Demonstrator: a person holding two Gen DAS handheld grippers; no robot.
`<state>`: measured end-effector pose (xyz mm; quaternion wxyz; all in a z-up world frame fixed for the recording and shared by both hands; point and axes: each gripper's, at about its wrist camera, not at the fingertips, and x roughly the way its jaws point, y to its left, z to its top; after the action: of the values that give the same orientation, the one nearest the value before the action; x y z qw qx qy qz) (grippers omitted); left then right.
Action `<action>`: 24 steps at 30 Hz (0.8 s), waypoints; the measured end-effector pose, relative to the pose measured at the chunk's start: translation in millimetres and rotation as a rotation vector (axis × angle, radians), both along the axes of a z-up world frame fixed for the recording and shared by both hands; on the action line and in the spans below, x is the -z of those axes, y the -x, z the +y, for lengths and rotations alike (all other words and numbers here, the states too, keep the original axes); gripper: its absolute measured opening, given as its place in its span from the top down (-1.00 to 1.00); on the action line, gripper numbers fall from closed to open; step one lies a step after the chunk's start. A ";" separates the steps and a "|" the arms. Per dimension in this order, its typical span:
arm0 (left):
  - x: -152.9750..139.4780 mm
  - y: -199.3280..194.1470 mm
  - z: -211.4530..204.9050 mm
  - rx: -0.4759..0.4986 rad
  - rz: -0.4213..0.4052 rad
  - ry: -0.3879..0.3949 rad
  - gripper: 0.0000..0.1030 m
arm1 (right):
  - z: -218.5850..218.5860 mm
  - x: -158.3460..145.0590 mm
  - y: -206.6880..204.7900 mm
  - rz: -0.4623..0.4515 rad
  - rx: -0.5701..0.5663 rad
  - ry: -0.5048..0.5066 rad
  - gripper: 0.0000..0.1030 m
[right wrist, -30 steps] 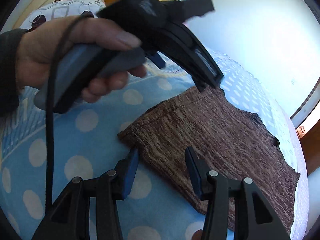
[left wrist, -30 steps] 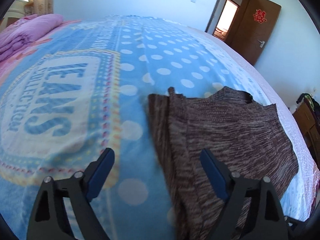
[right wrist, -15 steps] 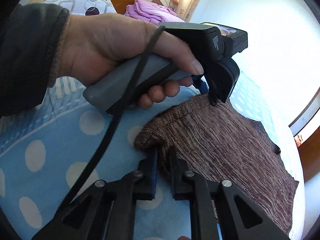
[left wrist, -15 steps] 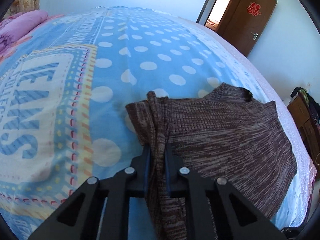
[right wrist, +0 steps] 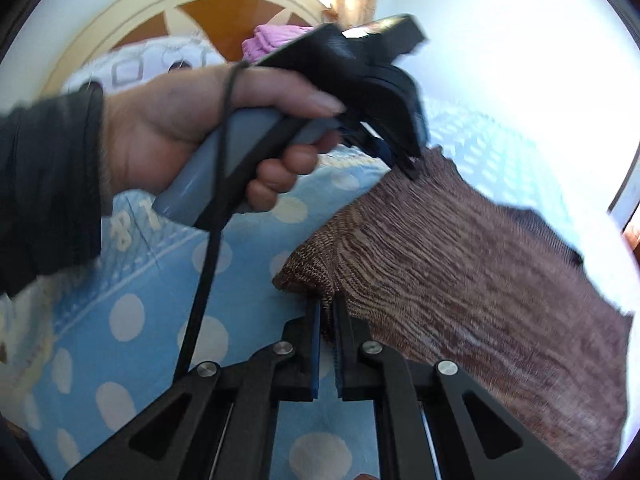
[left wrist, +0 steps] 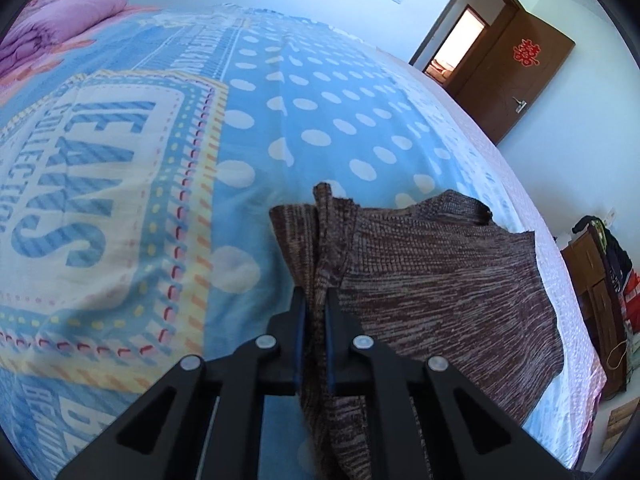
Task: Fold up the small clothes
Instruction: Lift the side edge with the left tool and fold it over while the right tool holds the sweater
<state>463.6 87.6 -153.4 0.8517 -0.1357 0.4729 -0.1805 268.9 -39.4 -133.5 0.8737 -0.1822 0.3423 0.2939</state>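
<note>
Both the left gripper [left wrist: 315,308] and right gripper [right wrist: 327,316] pinch the brown knit garment's [left wrist: 440,280] edge. It lies on a blue polka-dot bedspread [left wrist: 320,120]. A brown door [left wrist: 516,80] stands open beyond the bed.

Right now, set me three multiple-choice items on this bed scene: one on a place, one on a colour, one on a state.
1. Where does the brown knit garment lie?
A. on the polka-dot bedspread
B. on the floor
C. on a chair

2. What colour is the folded quilt at the bed's far end?
A. green
B. purple
C. black

3. How is the left gripper?
A. wide open
B. shut on the garment
C. shut on nothing

Key: 1 A, dotted blue cloth surrounds the knit; 2 B, it shows purple by the headboard; 3 B, knit fabric sits pinched between its fingers, as with the right gripper.
</note>
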 end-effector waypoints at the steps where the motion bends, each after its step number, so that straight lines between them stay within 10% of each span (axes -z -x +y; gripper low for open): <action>1: -1.9 -0.6 -0.3 -0.007 0.004 0.015 0.83 | -7.7 -4.0 -4.4 0.006 0.006 -0.020 0.91; 24: -84.8 5.8 -83.5 0.047 -0.093 0.129 0.84 | -121.8 -37.0 -18.8 0.070 0.184 -0.247 0.91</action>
<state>457.8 4.1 -68.6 0.8577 -0.1705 0.4235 -0.2364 287.7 -161.1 -96.5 0.9003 -0.0311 0.3490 0.2584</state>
